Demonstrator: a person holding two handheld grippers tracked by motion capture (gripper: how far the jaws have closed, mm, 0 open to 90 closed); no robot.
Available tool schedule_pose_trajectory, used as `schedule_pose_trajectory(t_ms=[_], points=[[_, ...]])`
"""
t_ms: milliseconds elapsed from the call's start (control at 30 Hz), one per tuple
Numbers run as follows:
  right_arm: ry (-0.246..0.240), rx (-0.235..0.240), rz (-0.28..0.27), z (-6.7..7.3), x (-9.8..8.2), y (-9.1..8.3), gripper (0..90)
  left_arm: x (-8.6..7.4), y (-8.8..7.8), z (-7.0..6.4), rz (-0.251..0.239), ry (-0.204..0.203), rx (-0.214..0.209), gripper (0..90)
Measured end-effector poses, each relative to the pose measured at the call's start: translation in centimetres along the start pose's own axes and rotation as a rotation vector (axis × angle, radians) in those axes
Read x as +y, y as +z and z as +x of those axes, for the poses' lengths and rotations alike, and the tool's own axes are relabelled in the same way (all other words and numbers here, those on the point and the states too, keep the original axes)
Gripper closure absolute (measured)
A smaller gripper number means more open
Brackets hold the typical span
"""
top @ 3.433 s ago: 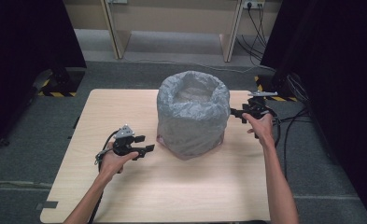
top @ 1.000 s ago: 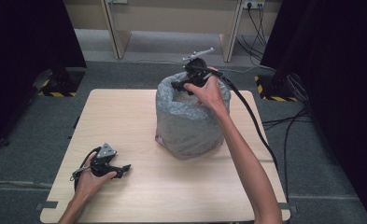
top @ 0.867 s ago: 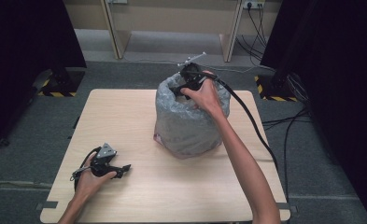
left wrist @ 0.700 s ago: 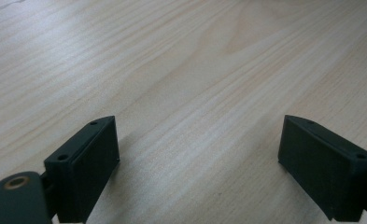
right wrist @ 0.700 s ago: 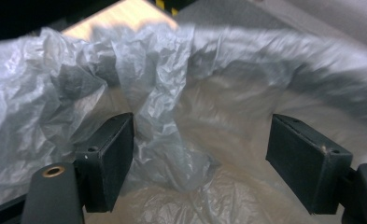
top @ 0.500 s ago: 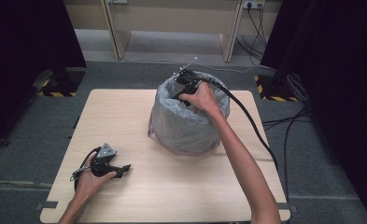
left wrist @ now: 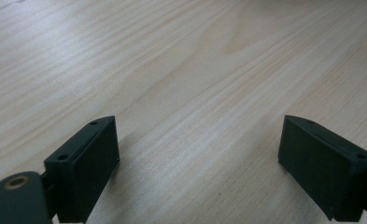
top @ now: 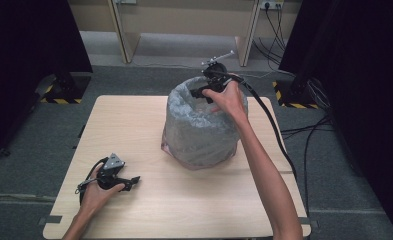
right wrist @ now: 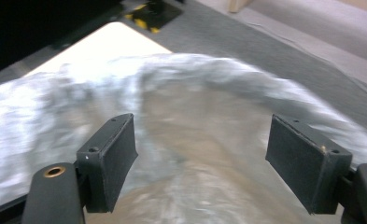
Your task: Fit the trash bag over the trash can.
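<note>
A round bin covered by a crinkled grey plastic bag (top: 199, 130) stands at the middle of the wooden table (top: 129, 120). A pinkish edge peeks out at its base on the left. My right gripper (top: 196, 93) hovers at the far rim of the bag's mouth, jaws open. In the right gripper view, the right gripper (right wrist: 202, 163) looks down into the blurred bag (right wrist: 195, 107) with nothing between the pads. My left gripper (top: 132, 181) rests open on the table's near left. The left gripper view has the left gripper (left wrist: 200, 163) with only bare wood (left wrist: 172, 70) between its jaws.
The right gripper's cable (top: 269, 120) trails over the table's right edge to the floor. More cables (top: 309, 135) lie on the grey carpet at the right. Yellow-and-black striped bases (top: 59, 97) and wooden furniture legs (top: 121, 30) stand beyond the far edge.
The right gripper has shifted a little right and back along the bag's top, and the bag's shape has changed from tall to wider. The left gripper has stayed put over the last second.
</note>
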State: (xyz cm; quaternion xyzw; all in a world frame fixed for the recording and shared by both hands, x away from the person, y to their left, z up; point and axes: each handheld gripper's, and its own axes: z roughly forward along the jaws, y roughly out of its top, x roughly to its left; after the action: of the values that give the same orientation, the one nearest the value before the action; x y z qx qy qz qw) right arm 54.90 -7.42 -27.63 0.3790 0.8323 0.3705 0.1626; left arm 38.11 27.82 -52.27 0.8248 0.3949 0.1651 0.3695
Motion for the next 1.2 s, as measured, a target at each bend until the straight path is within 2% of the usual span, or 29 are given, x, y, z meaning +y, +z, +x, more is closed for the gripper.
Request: schedule_pose_trajectory(t_ms=[67,167,267,433,467,500,567,600,667,767,867,1067,1200], points=[[0.004,-0.041,0.024,-0.4,-0.1,0.1,22.9,0.0,0.0,0.0,0.0,0.0,0.0,11.3],[0.003,-0.043,0.06,-0.6,-0.4,0.8,22.3,0.0,0.0,0.0,0.0,0.0,0.0,11.4],[-0.012,-0.072,0.118,-0.8,-0.7,1.8,20.9,0.0,0.0,0.0,0.0,0.0,0.0,11.4],[-0.033,-0.052,0.222,-1.2,-1.5,3.7,28.7,0.0,0.0,0.0,0.0,0.002,0.0,11.4],[-0.032,-0.046,0.244,-1.1,-1.7,4.1,27.3,0.0,0.0,0.0,0.0,0.002,0.0,11.4],[-0.032,-0.038,0.278,-1.1,-1.9,4.6,21.2,0.0,0.0,0.0,0.0,0.002,0.0,11.4],[-0.028,-0.018,0.346,-0.8,-2.3,5.5,20.0,0.0,0.0,0.0,0.0,0.002,-0.001,11.4],[-0.032,-0.006,0.358,-0.7,-2.3,5.7,20.0,0.0,0.0,0.0,0.0,0.002,-0.001,11.4],[-0.03,0.016,0.332,-0.6,-2.2,5.6,20.6,0.0,0.0,0.0,0.0,0.002,-0.001,11.4],[-0.018,0.033,0.259,-0.5,-1.8,4.6,20.9,0.0,0.0,0.0,0.0,0.003,-0.002,11.3],[-0.007,0.041,0.187,-0.5,-1.2,3.0,21.0,0.0,0.0,0.0,0.0,0.003,-0.002,11.4],[0.046,0.067,0.036,-0.6,0.1,-0.2,19.7,0.0,0.0,0.0,0.0,0.003,-0.002,11.4],[0.045,0.068,-0.006,0.5,0.6,-1.2,18.5,0.0,0.0,0.0,0.0,0.003,-0.002,11.3]])
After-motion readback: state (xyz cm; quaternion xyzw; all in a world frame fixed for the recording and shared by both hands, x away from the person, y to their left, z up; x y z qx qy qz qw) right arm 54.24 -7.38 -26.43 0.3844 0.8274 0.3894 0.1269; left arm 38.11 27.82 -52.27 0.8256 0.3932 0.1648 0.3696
